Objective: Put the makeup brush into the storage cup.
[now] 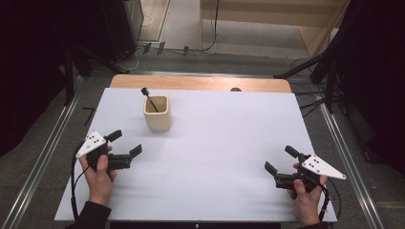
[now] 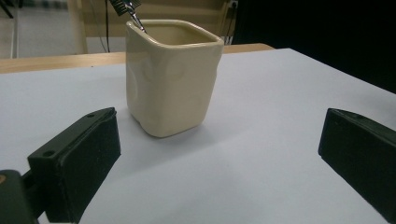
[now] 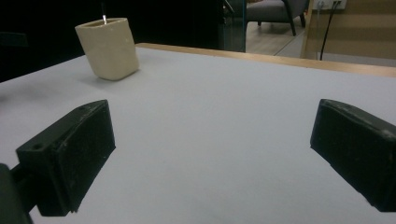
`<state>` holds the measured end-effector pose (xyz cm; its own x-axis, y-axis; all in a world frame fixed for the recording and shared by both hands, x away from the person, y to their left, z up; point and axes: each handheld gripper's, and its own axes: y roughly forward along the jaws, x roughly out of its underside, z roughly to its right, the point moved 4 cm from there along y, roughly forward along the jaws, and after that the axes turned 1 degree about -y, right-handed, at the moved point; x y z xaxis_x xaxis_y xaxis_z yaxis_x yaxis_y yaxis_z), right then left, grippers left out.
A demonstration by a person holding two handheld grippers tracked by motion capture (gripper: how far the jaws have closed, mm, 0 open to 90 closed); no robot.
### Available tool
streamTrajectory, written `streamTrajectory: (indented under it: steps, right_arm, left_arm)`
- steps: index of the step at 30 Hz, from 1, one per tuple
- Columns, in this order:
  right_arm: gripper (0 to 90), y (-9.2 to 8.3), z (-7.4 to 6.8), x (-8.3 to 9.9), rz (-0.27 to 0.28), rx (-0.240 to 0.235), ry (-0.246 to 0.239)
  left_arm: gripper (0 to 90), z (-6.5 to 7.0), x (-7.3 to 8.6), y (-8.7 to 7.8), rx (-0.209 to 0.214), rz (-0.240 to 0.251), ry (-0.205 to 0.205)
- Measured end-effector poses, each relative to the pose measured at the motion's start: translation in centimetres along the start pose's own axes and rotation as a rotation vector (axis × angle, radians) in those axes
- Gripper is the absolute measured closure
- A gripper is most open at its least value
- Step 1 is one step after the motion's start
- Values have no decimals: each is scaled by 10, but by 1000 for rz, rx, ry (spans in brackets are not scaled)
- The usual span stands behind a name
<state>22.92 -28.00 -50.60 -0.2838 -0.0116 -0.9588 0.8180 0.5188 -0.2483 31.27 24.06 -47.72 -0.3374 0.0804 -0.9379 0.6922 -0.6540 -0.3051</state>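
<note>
Both tools, left tool (image 1: 125, 143) and right tool (image 1: 281, 159), wide open (nothing held).

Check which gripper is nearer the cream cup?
Left. The left gripper sits just short of the cream cup; the right gripper is far across the table.

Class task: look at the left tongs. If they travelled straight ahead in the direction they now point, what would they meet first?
Most likely the cream cup holding a dark-tipped tool. The left tongs stand open and the cup sits just left of centre between the jaws, so the left jaw might clip it.
</note>
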Motion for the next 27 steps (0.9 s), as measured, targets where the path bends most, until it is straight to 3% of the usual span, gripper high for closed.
streamTrajectory:
  steps: [11, 21, 27]
  right_arm:
    - [3, 0, -1, 1, -4, 2, -3]
    - [3, 2, 0, 2, -12, 1, -11]
    - [3, 2, 0, 2, -12, 5, -13]
  left_arm:
    - [0, 2, 11, -17, 7, 16, -12]
    - [0, 5, 19, -28, 2, -2, 30]
    - [0, 3, 20, -37, -9, 7, 29]
